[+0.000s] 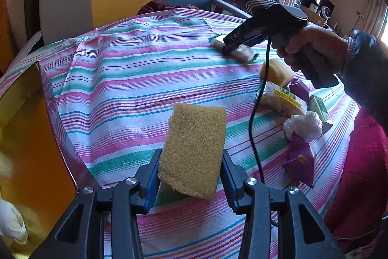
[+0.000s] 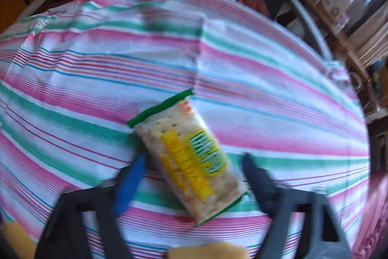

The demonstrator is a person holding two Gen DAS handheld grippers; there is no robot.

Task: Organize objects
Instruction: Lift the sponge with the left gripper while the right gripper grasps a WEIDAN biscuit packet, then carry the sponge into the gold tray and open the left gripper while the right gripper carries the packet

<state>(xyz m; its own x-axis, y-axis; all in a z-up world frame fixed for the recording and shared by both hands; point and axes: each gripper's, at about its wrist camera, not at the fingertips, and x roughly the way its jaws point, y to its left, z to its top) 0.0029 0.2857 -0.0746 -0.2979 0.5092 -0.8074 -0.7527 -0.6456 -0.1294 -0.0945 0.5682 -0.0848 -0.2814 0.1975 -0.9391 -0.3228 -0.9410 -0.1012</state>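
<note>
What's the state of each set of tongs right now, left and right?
Left tongs: closed on the yellow rectangular foam sponge.
Right tongs: astride the clear, green-edged plastic cracker packet; blurred, grip cannot be told.

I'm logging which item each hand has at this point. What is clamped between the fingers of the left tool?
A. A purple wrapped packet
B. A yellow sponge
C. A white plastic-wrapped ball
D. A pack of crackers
B: in the left wrist view the left tool has its two fingers closed on the sides of the yellow sponge, lifted above the striped tablecloth.
</note>
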